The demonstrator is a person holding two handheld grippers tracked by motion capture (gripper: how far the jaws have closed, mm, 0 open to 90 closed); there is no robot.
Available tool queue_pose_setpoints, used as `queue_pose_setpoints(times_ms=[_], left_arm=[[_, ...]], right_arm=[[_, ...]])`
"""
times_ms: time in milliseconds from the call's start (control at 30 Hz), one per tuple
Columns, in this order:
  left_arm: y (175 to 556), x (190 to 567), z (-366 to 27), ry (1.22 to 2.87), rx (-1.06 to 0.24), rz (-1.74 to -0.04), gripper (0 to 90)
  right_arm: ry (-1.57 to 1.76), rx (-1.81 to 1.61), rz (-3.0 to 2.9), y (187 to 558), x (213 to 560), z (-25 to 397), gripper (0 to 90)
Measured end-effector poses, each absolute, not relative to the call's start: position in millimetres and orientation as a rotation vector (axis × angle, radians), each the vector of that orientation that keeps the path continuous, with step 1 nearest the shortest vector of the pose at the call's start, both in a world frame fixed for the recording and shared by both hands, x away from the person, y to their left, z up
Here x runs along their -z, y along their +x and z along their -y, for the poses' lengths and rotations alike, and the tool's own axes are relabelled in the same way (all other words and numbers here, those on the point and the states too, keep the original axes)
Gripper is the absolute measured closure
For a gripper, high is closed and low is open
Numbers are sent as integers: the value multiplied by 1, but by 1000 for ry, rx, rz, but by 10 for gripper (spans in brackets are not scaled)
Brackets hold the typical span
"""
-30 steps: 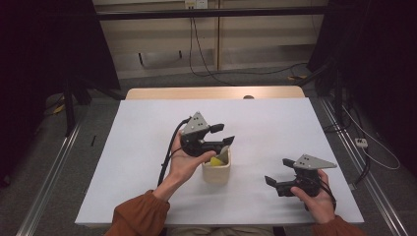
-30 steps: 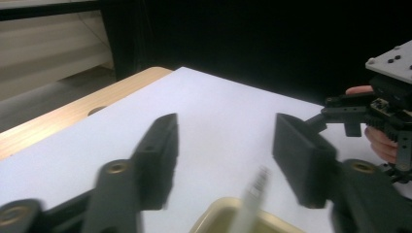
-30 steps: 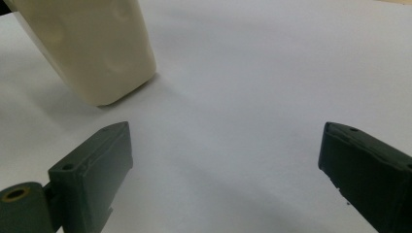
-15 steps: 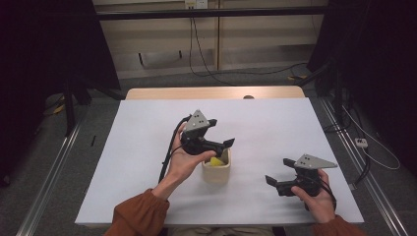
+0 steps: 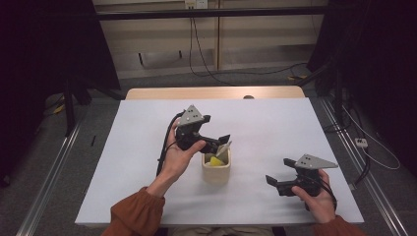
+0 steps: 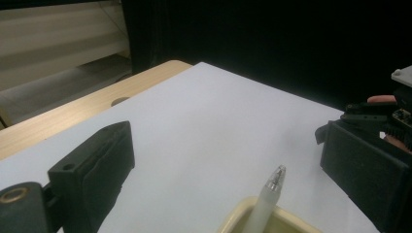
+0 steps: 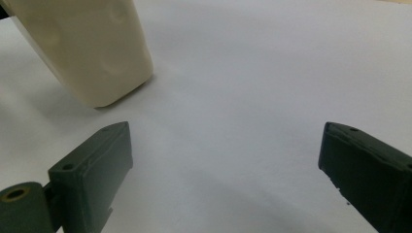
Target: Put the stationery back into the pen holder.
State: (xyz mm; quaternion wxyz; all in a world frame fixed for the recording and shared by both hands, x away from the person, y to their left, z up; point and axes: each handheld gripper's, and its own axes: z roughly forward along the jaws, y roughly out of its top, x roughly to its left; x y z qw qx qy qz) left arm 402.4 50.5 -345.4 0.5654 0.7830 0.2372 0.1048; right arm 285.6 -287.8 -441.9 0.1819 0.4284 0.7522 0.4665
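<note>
Two grippers, both released: your left gripper (image 5: pixel 222 142) hovers over the cream square cup (image 5: pixel 216 171) holding a white pen (image 6: pixel 265 206); your right gripper (image 5: pixel 273 183) rests apart.

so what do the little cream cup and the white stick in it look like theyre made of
The cup looks like matte plastic or maybe soft rubber: cream, dull, with shallow dents in its wall. The stick looks like a pen with a smooth white plastic barrel and a small shiny, probably metal, tip.

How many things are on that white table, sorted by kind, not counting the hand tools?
Cream cup: 1
White pen standing in the cup: 1
Yellow thing in the cup, too small to identify: 1
Total: 3
</note>
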Motion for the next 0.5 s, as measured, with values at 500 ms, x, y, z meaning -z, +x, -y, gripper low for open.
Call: queue_pose_setpoints(times_ms=[500], left_arm=[[402,342,-60,1894,-287,-604,56]], right_arm=[[1224,-1320,-2105,286,441,287,52]])
